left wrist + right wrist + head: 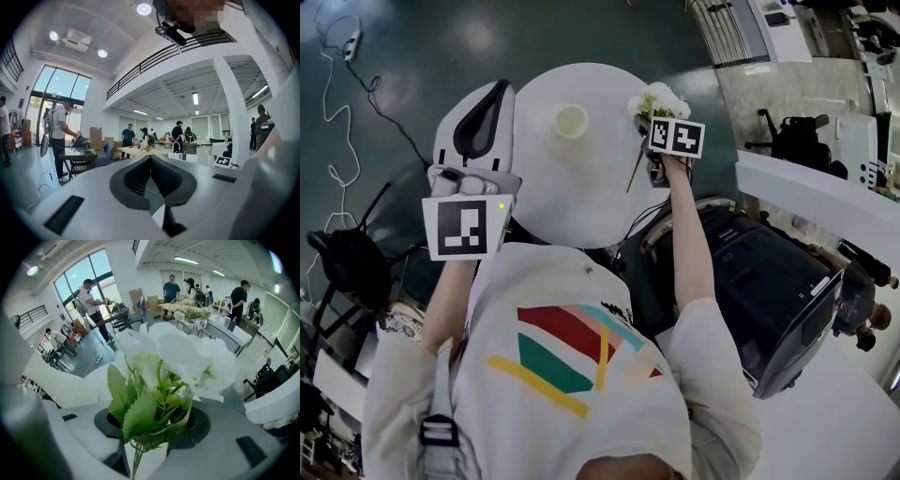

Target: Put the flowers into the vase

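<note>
I have the vase (571,121) standing on the table (581,206), near its middle. The flowers (661,101) are right of it at the table's edge, between the jaws of my right gripper (151,425). My left gripper (492,98) is left of the vase.

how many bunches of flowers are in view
1. One white bunch with green leaves is gripped in the right claw, at the right edge of the round table. None stands in the vase or lies on the table, though the claw may hide a little.

Left tongs (150,159) tips touching; person (58,133) stands at table (77,153) beyond.
</note>
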